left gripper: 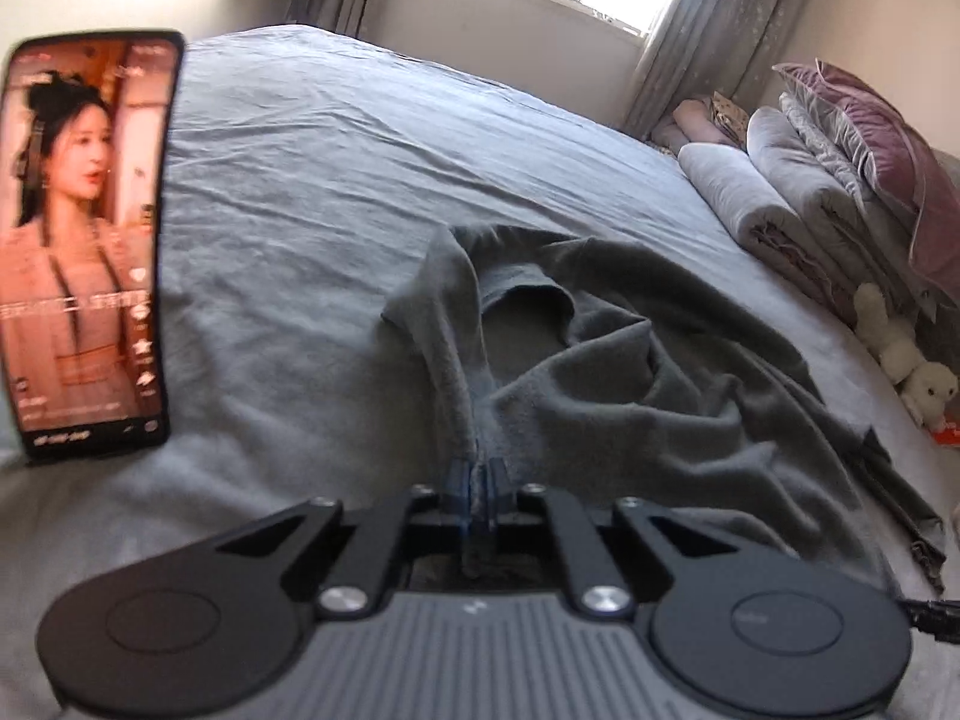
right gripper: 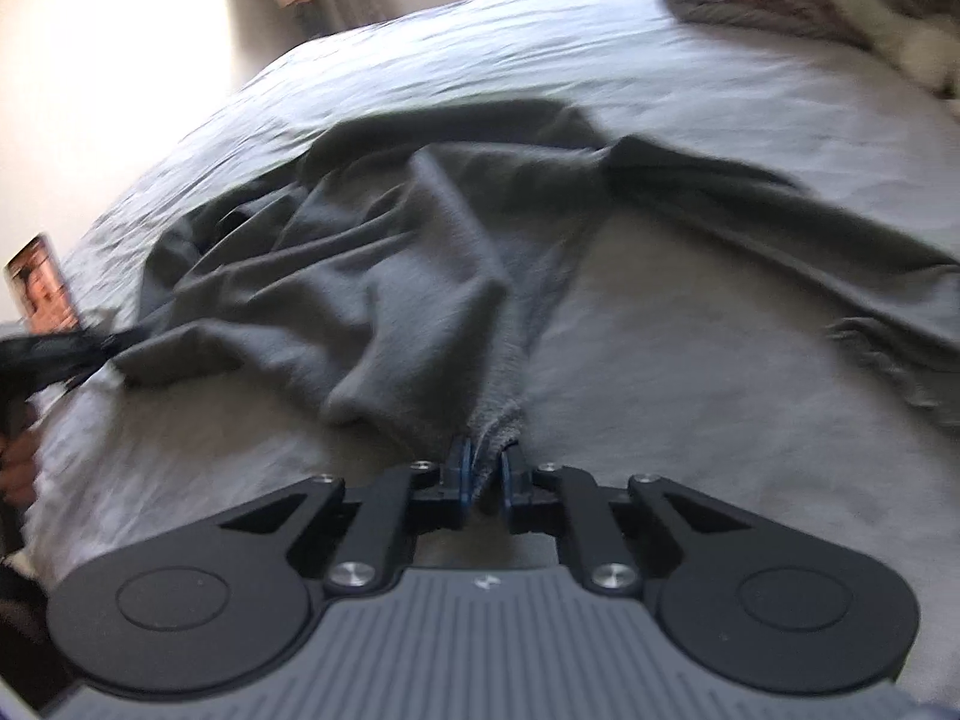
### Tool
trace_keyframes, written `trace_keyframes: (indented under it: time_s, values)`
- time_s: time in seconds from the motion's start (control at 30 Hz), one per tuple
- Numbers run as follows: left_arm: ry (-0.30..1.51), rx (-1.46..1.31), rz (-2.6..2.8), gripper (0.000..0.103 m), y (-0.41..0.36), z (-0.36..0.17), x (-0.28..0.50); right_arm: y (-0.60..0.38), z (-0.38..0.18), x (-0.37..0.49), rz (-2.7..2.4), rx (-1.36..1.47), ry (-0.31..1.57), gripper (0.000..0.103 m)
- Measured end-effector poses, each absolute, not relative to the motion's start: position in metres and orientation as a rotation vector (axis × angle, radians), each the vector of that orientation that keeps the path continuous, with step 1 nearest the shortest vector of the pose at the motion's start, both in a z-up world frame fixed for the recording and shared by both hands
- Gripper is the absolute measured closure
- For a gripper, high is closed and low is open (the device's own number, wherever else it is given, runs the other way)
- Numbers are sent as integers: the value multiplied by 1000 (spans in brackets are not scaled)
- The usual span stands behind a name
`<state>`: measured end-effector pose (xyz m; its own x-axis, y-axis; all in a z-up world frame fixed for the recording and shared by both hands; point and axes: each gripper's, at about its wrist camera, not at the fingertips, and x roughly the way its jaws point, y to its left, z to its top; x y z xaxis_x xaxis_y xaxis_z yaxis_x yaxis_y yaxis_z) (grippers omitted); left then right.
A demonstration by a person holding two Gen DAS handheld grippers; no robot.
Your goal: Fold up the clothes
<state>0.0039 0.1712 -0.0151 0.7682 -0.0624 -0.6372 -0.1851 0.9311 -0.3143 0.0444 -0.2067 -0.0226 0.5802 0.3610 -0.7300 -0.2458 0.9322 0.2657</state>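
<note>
where the bed point(left gripper: 336, 138) filled most of both views, its grey sheet lay wrinkled, with folded bedding point(left gripper: 774, 198) stacked at the far right. a dark grey garment point(left gripper: 630, 354) lay crumpled across the near middle of the bed. a phone point(left gripper: 84, 240) stood upright at the near left, screen lit. the left hand-held gripper point(left gripper: 480, 474) was clenched on a bunched edge of the garment. the right hand-held gripper point(right gripper: 485, 468) pinched another edge point(right gripper: 495, 420), its jaws slightly apart around the cloth.
</note>
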Motion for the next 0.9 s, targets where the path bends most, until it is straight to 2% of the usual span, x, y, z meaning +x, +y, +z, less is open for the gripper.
trace_keyframes:
  time_s: [0.1, 0.13, 0.37, 0.63, 0.7, 0.8, 0.83, 0.9]
  values:
    - [690, -403, 52, 98, 173, -2, -16, -229, -11, 34, 305, 185, 871, 94]
    - [697, -420, 47, 98, 174, 2, -22, -235, -7, 29, 296, 195, 870, 99]
    - [783, -482, 32, 98, 171, 5, -65, -262, 25, -9, 275, 208, 831, 99]
    - [869, -400, 45, 98, 160, -11, -94, -265, 8, -43, 209, 116, 864, 101]
    - [876, -398, 49, 96, 162, -13, -94, -264, -3, -46, 163, 48, 887, 101]
    - [873, -398, 51, 91, 165, -13, -92, -275, -13, -48, 167, 90, 921, 100]
    - [871, -390, 53, 91, 165, -12, -89, -279, -14, -49, 172, 118, 921, 97]
    - [868, -375, 57, 83, 165, -11, -84, -284, -14, -50, 179, 163, 919, 90]
